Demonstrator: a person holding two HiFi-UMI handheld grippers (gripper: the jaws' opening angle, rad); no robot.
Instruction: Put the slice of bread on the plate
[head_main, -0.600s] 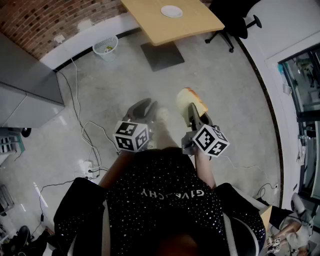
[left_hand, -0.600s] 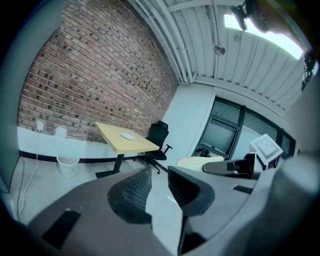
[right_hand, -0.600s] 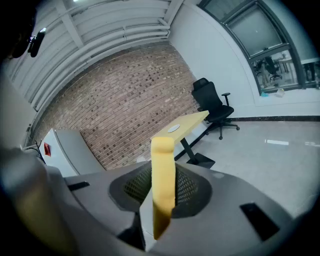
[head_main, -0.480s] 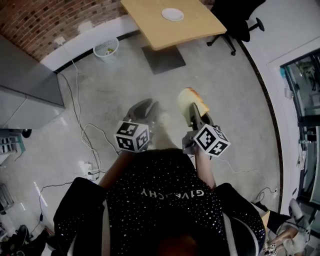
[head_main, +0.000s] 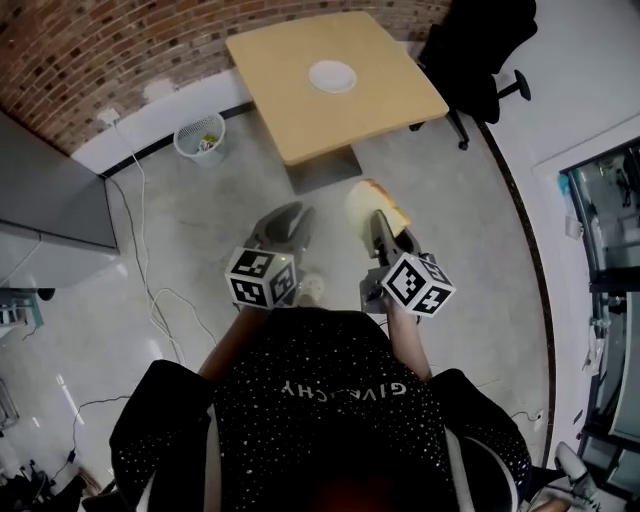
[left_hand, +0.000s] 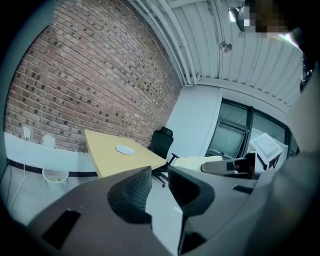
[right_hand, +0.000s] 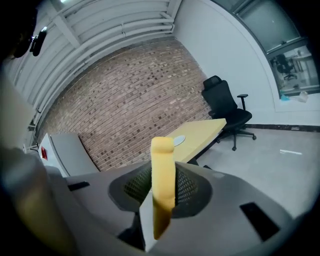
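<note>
A slice of bread stands edge-on between the jaws of my right gripper, which is shut on it. The right gripper view shows the slice upright in that gripper, with the white plate far beyond it. The plate lies empty on the wooden table, well ahead of both grippers. My left gripper hangs beside the right one, holding nothing. A narrow gap shows between the jaws of the left gripper, and the plate is far off.
A black office chair stands at the table's right. A white wastebasket sits by the brick wall, left of the table. Cables run over the floor at the left. Grey cabinets line the left side.
The table and plate have come closer and lower in the head view. Both grippers keep their places side by side, and the bread stays clamped in the right one.
</note>
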